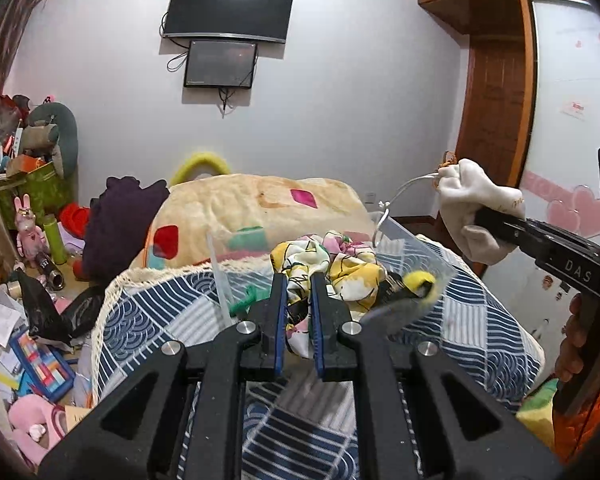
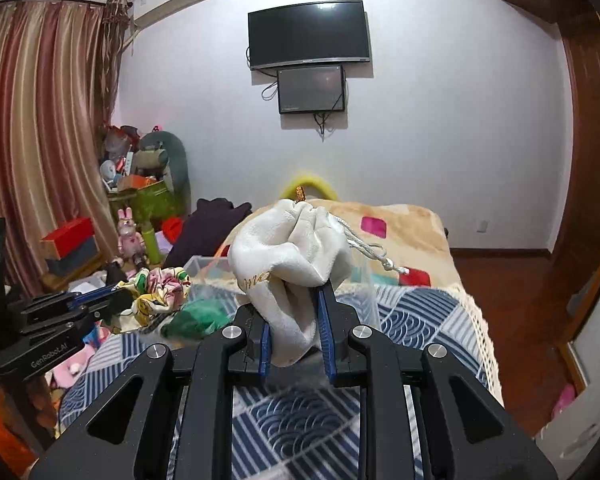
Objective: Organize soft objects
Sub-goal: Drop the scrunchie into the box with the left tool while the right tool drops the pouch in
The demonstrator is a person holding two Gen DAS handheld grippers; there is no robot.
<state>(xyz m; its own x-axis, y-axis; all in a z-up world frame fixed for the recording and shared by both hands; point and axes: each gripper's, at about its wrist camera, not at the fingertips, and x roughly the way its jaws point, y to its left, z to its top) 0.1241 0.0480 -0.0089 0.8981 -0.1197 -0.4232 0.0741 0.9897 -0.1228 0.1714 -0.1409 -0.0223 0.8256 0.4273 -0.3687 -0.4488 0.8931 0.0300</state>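
- The left gripper (image 1: 299,280) has its two blue-lined jaws close together, pinching a soft scarf with yellow, pink and white flower patterns (image 1: 332,258).
- The scarf lies bunched up in a clear plastic box (image 1: 416,248) that sits on the bed with the blue and white patterned cover (image 1: 480,320).
- Part of the scarf hangs down toward the camera between the jaws, and the rest is piled just ahead of them inside the box.
- A fuzzy yellow thing (image 1: 420,280) and a fuzzy green thing (image 1: 246,298) also lie in the box, on either side of the scarf.
- The right gripper (image 2: 294,304) has its jaws squeezed on the bottom of a soft white cloth pouch with a drawstring (image 2: 292,244).
- The pouch stands up from the jaws, bottom end held, tied top pointing up and away, with a small gold bead (image 2: 300,192) at the top.
- Its silvery cords (image 2: 374,252) hang off to the right side.
- From the left camera, the pouch (image 1: 474,196) is up in the air, to the right of the box and higher than its rim.
- So the box is down and to the left of the pouch, and the right gripper is the one nearer to that open side.
- I think the next move is to bring the pouch left and down into the box beside the scarf.
- The cords could catch on the box rim on the way in.
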